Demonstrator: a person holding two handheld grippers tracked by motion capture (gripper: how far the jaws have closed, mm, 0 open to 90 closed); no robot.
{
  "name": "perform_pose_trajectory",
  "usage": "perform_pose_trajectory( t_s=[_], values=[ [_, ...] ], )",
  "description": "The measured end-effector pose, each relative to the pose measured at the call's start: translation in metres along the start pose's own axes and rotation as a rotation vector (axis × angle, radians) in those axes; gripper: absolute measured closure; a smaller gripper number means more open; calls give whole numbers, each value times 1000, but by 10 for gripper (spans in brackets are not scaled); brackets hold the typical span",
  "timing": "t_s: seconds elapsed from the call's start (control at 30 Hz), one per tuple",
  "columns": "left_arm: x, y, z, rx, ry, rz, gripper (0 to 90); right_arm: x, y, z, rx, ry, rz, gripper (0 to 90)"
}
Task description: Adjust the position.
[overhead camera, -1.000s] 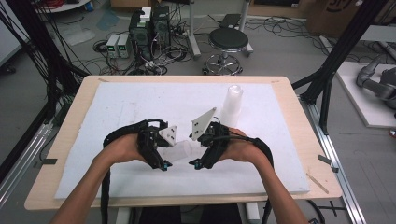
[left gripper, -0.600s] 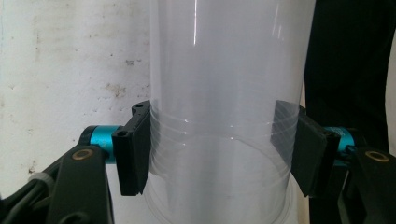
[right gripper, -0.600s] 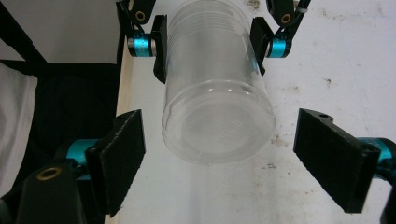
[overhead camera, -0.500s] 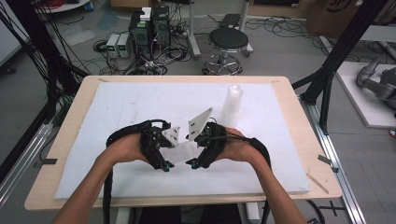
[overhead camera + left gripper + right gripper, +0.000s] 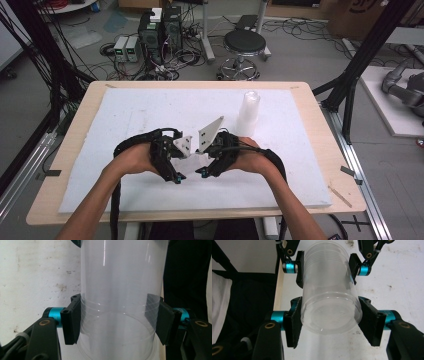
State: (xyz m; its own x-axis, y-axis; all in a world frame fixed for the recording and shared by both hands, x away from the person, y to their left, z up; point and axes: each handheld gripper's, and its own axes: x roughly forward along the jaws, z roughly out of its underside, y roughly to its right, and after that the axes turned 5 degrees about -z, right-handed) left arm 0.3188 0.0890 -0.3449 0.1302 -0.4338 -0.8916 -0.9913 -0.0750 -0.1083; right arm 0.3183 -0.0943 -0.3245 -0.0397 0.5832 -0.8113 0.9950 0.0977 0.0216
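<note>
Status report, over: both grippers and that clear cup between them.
Left gripper shut on clear plastic cup. Right gripper just closed on its base end. Cup stack stands apart; nothing in the way.

Both grippers meet near the mat's (image 5: 125, 115) centre: left gripper (image 5: 176, 178) at nine o'clock, right gripper (image 5: 200, 172) at three. Cups (image 5: 248, 114) stand at one o'clock.

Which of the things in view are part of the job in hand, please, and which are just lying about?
In the job:
- clear plastic cup, held between both grippers
- left gripper, shut on it
- right gripper, jaws just closed on it
- stack of clear cups standing on the white mat

Lying about:
- black stool
- computer boxes and cables on the floor
</note>
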Motion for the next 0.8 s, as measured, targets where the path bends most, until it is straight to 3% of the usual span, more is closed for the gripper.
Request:
perform_pose_trajectory(
  t_s=[0.23, 0.3, 0.33, 0.4, 0.47, 0.53, 0.7, 0.8],
  values=[
    [1, 0, 1, 2, 2, 5, 327, 1, 0, 1, 0, 1, -7, 420],
    [2, 0, 1, -19, 7, -10, 278, 1, 0, 2, 3, 0, -5, 421],
    [3, -1, 2, -41, 6, 2, 233, 0, 0, 2, 3, 2, -2, 421],
    [1, -4, 5, -84, 51, 50, 81, 0, 0, 3, 7, 6, -9, 422],
    [-1, -6, 8, -104, 90, 80, 64, 0, -1, 4, 6, 4, -13, 422],
    [-2, -6, 10, -94, 92, 68, 64, 0, -1, 5, 7, 8, -15, 422],
    [-4, -7, 14, -115, 125, 53, 65, 0, 1, 6, 14, 12, -10, 423],
    [-8, -6, 22, -143, 189, 42, 64, -2, 0, 8, 19, 26, 1, 423]
  ],
)
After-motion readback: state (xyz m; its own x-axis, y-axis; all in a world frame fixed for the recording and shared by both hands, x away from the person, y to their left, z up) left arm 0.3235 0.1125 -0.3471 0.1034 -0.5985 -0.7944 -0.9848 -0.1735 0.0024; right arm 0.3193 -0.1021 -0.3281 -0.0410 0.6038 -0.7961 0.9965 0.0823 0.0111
